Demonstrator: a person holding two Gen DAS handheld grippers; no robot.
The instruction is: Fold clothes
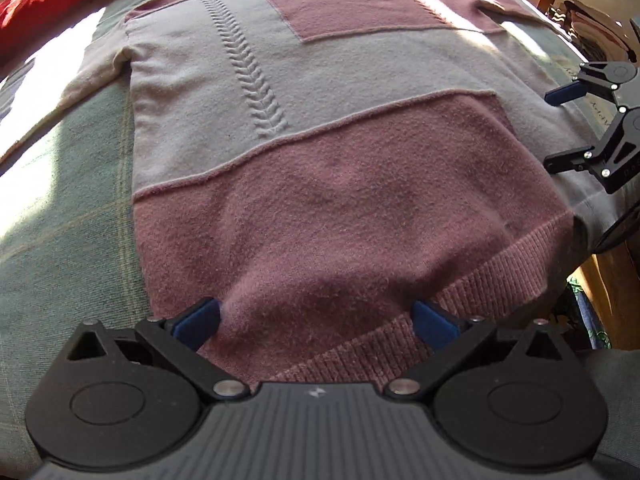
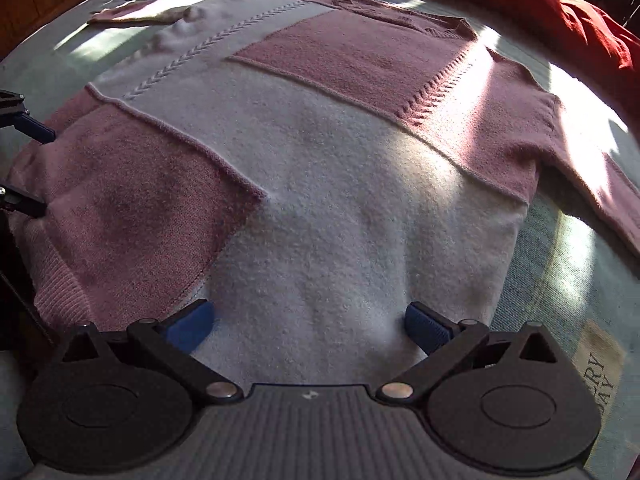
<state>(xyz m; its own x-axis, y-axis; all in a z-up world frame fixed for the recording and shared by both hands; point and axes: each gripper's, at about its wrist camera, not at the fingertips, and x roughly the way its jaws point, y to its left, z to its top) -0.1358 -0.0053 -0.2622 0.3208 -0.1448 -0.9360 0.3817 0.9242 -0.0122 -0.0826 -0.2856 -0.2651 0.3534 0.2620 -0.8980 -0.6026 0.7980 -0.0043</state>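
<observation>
Read in part at the lower right of the right wrist view: dark capitals "ERY" above "DAY" on a cream patch (image 2: 600, 376) of the pale green bedcover (image 2: 560, 280), the rest of the wording cut off by the gripper body. Glimpsed in the left wrist view, near the right edge: a few dark letters on the cover, too distorted to read. No containers in either view.

Lay flat on the bedcover, front up and neck away from the cameras: a knitted sweater (image 1: 320, 140) in dusty pink and cream blocks, with a raised cable braid (image 1: 248, 72) up the cream panel and a ribbed pink hem (image 1: 460, 300) nearest the left camera. Spread out to the sides: a cream sleeve (image 1: 92, 76) on the left, a pink sleeve (image 2: 580, 160) on the right. Bunched along the far edge of the bed: a red blanket (image 2: 560, 12). Fell in bright bands across sweater and cover: sunlight.

Hovered low over the pink hem, jaws wide apart and gripping nothing: the left gripper (image 1: 316, 320), blue pads (image 1: 198, 320) either side of the knit. Hovered over the cream lower panel, jaws likewise spread and empty: the right gripper (image 2: 308, 324). Showed at the right edge of the left wrist view, near the sweater's side: the right gripper again, fingers parted.
</observation>
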